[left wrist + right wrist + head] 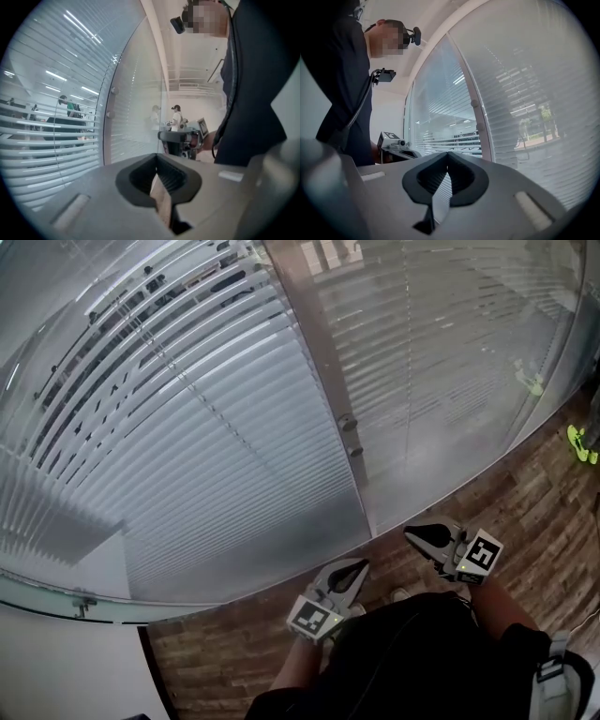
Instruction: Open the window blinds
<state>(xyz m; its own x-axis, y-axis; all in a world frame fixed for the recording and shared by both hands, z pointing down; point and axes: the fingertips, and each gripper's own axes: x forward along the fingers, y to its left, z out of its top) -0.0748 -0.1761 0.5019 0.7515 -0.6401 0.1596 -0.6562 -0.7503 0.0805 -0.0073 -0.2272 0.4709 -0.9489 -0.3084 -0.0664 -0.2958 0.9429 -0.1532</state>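
Blinds [225,418] along glass wall [450,352] — metal post [319,352] between panels, left tongs [361,567] and right tongs [411,533] clenched, empty

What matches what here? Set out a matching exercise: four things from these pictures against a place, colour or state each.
Things:
1. right gripper
2. floor
3. left blinds
4. neon-yellow object

Descriptions:
a. brown wood planks
b. far right, lying on the floor
c. jaws together, nothing between them
d. dark gaps between the upper slats

Pairs: 1-c, 2-a, 3-d, 4-b
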